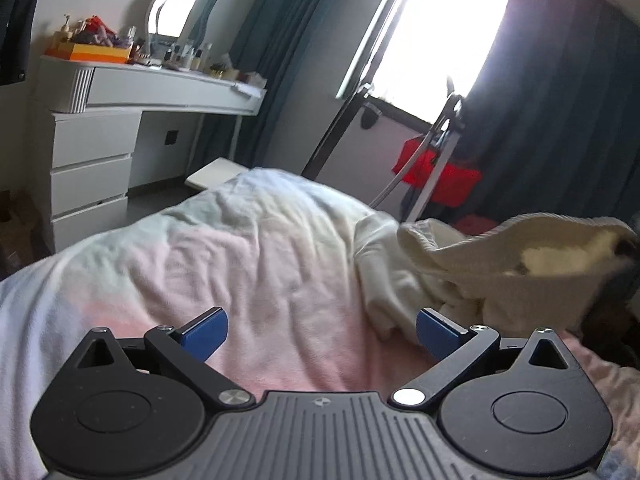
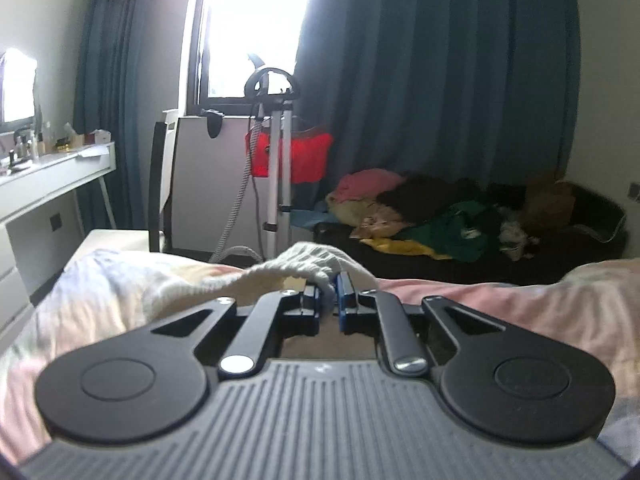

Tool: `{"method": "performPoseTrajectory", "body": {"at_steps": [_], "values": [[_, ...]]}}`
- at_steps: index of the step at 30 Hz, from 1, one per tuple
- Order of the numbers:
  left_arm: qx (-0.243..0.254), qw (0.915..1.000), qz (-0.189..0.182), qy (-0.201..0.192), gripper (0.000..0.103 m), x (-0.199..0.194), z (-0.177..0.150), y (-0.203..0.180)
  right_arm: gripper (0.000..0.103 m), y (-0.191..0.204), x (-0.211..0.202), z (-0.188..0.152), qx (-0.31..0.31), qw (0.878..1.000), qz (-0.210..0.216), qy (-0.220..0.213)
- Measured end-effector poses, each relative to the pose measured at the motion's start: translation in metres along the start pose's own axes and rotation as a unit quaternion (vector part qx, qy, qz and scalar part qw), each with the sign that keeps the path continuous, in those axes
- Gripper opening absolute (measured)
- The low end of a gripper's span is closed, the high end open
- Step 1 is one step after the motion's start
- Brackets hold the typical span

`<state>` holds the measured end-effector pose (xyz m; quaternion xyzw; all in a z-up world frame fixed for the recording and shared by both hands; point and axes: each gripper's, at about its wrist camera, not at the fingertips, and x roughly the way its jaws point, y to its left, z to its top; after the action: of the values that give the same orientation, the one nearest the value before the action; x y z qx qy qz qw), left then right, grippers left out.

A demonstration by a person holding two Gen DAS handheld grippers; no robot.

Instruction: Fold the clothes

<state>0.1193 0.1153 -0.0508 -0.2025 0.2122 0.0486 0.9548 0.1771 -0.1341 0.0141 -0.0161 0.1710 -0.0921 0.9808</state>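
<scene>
The cream ribbed knit garment (image 2: 304, 268) lies on the bed's pale pink-and-white rumpled cover (image 2: 500, 304), and a fold of it is pinched between the blue pads of the right hand-held gripper (image 2: 331, 294), whose jaws are pressed together on the fabric. From that pinch the knit trails down and away to the left across the cover. In the left wrist view the same garment (image 1: 480, 264) is lifted at the far right of the picture, its ribbed hem hanging in a raised arc above a bunched heap of cloth on the bed.

The left hand-held gripper (image 1: 322, 334) is spread wide, its blue pads (image 1: 206, 332) well apart with only the bed cover beneath them; the garment lies just beyond its right finger, not touching it. Both tools point slightly downward over the bed.

The bed's far edge drops off toward a white dressing table with drawers (image 1: 96, 160) on the left and a silver-legged garment steamer stand (image 2: 276, 168) with a red cloth (image 2: 308, 156) hung on it near the window. Dark teal curtains (image 2: 440, 80) hang behind. To the right, a low dark surface carries a heap of mixed coloured clothes (image 2: 420, 212). The cover to the left of the garment lies bare and open.
</scene>
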Motion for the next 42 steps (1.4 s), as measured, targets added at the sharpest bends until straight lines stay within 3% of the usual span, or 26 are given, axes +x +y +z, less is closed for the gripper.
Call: {"method": "performPoseTrajectory", "body": {"at_steps": [5,9,14,18,21,23,25,26,27,28,31,36,40,42], "values": [[-0.039,0.9985,-0.035,0.017,0.102,-0.022,0.006,0.014,0.010,-0.058,-0.078,-0.026,0.058,0.998,0.018,0.014],[-0.036,0.9981,-0.044,0.025,0.102,-0.038,0.003,0.013,0.009,-0.088,-0.122,-0.061,0.096,0.993,0.029,0.058],[-0.006,0.9957,-0.071,0.059,0.102,-0.045,-0.009,-0.005,0.010,-0.126,-0.113,-0.121,0.184,0.972,0.059,0.134],[0.040,0.9924,-0.085,0.079,0.102,-0.037,-0.026,-0.027,0.012,-0.146,-0.106,-0.155,0.189,0.971,0.068,0.129],[0.047,0.9895,-0.091,0.102,0.102,-0.022,-0.038,-0.038,0.013,-0.160,-0.108,-0.171,0.191,0.969,0.080,0.132],[0.039,0.9879,-0.098,0.114,0.102,-0.013,-0.043,-0.044,0.014,-0.170,-0.108,-0.180,0.208,0.962,0.102,0.148],[0.032,0.9852,-0.107,0.130,0.102,-0.003,-0.048,-0.049,0.033,-0.182,-0.112,-0.185,0.250,0.945,0.144,0.156],[0.036,0.9838,-0.112,0.136,0.102,0.001,-0.052,-0.053,0.063,-0.186,-0.114,-0.185,0.273,0.936,0.159,0.153],[0.041,0.9823,-0.117,0.141,0.102,0.006,-0.056,-0.057,0.085,-0.191,-0.118,-0.185,0.293,0.930,0.168,0.144],[0.048,0.9809,-0.121,0.145,0.102,0.010,-0.060,-0.061,0.088,-0.197,-0.122,-0.184,0.310,0.926,0.174,0.129],[0.056,0.9793,-0.118,0.155,0.101,0.026,-0.069,-0.069,0.086,-0.211,-0.124,-0.181,0.348,0.914,0.186,0.093],[0.039,0.9764,-0.127,0.170,0.096,0.051,-0.076,-0.074,0.088,-0.235,-0.086,-0.189,0.410,0.894,0.166,0.074],[0.059,0.9738,-0.115,0.187,0.077,0.064,-0.086,-0.079,0.085,-0.229,-0.047,-0.197,0.435,0.879,0.179,0.079],[0.065,0.9756,-0.094,0.187,0.066,0.068,-0.089,-0.080,0.071,-0.218,-0.037,-0.198,0.419,0.884,0.191,0.081]]}}
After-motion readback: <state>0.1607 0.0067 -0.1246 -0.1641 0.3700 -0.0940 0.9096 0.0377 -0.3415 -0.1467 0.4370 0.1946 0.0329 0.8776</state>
